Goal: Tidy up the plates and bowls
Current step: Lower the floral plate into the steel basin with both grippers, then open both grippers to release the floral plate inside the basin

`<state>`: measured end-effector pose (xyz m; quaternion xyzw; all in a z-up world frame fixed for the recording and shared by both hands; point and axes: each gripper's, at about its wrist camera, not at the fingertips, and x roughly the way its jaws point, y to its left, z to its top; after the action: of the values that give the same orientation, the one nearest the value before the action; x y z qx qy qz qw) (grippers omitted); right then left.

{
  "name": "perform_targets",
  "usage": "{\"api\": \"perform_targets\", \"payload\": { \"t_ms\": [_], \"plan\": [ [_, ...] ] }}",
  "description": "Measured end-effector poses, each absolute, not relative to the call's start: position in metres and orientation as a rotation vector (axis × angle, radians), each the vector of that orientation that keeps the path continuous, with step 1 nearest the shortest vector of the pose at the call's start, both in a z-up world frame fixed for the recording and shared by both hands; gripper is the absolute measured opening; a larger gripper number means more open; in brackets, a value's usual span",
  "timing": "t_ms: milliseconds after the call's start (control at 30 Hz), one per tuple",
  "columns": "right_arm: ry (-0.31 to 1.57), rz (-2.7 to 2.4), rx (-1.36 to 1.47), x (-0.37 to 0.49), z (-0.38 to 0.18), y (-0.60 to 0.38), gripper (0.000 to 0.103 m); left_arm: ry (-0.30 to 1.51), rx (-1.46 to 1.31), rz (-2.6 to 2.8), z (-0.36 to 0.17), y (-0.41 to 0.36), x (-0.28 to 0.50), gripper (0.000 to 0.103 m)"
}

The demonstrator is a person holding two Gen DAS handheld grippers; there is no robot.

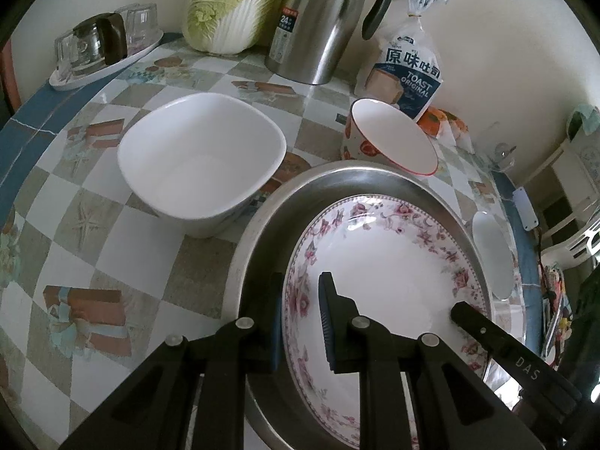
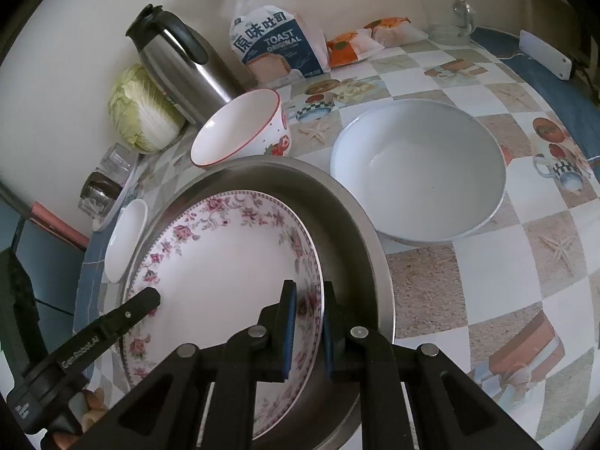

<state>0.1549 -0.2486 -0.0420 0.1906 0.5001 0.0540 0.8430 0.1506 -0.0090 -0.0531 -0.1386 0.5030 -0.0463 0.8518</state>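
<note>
Checkered table, bowls beside plate

A glossy white glazed plate with a pink floral rim is lying in a brushed steel basin; ahead, a glossy plastic checked tablecloth is catching light beneath a smooth white square bowl.

One floral plate lies in one steel basin. Three bowls stand on the table: a squarish white one, a round white one, and a red-rimmed one. There is one kettle, one cabbage, one toast bag and two orange packets. One tray holds several glasses, count unclear. Two grippers: left, right.
</note>
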Motion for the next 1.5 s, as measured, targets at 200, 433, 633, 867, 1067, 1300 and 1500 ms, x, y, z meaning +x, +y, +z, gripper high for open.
{"api": "perform_targets", "payload": {
  "t_ms": [200,433,633,867,1067,1300,1500],
  "plan": [
    [1.058,0.116,0.395,0.156,-0.042,-0.248,0.015,1.072,-0.261,-0.079,-0.053,-0.011,0.151,0.018],
    [1.064,0.125,0.369,0.156,-0.043,-0.242,0.016,1.078,-0.282,-0.062,-0.053,-0.007,0.151,0.018],
    [1.067,0.131,0.365,0.155,-0.044,-0.240,0.017,1.081,-0.259,-0.050,-0.052,-0.009,0.151,0.018],
    [1.070,0.089,0.267,0.155,-0.043,-0.231,0.019,1.085,-0.225,-0.050,-0.052,-0.012,0.151,0.018],
    [1.068,0.067,0.202,0.154,-0.042,-0.227,0.019,1.084,-0.212,-0.048,-0.052,-0.013,0.151,0.019],
    [1.064,0.057,0.167,0.153,-0.041,-0.223,0.020,1.086,-0.187,-0.041,-0.053,-0.016,0.151,0.019],
    [1.059,0.043,0.118,0.152,-0.040,-0.217,0.021,1.087,-0.187,-0.055,-0.052,-0.018,0.151,0.027]
  ]
}}
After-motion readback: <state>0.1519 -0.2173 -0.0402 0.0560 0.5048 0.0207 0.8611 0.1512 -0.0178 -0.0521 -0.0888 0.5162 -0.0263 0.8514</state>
